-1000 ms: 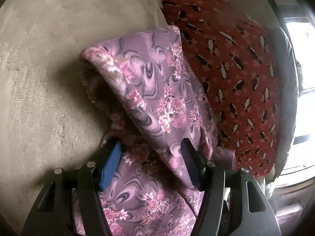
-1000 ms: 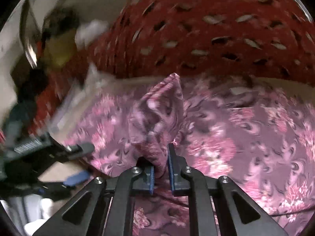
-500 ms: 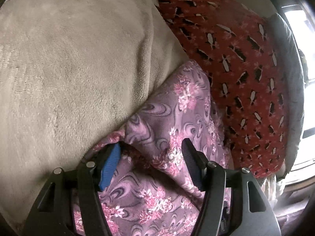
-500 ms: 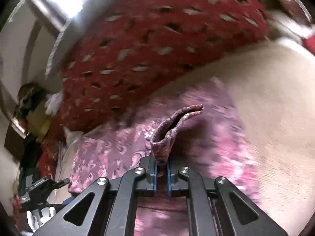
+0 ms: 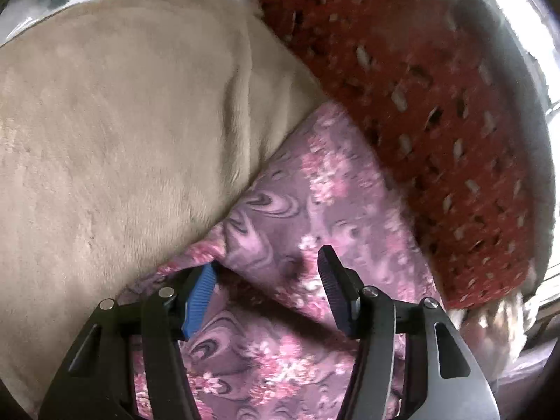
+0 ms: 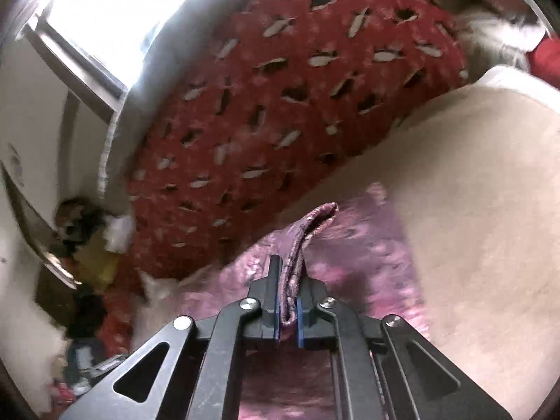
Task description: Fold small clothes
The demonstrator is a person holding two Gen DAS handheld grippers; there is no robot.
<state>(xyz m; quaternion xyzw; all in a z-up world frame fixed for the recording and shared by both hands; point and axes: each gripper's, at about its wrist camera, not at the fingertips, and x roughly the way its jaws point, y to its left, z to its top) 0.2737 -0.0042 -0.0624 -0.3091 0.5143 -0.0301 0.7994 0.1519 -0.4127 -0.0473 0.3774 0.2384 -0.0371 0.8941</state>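
1. We are working on a bed covered by a beige plush blanket [image 5: 115,133], with a red patterned blanket [image 5: 437,112] along its far side and a bright window [image 6: 115,10] behind.
2. Our right hand-held gripper [image 6: 288,311] is pressed together, pinching a doubled edge of the purple floral garment [image 5: 315,210], which stands up between its pads.
3. Our left hand-held gripper [image 5: 267,297] stands partly spread with its jaws just closing a little; a fold of the garment lies between the pads, though we see no pad pressing on it.
4. The garment lies on the beige blanket, up against the red one.
5. We judge a fold is under way: next, lay the pinched edge flat, aligned, then let go.
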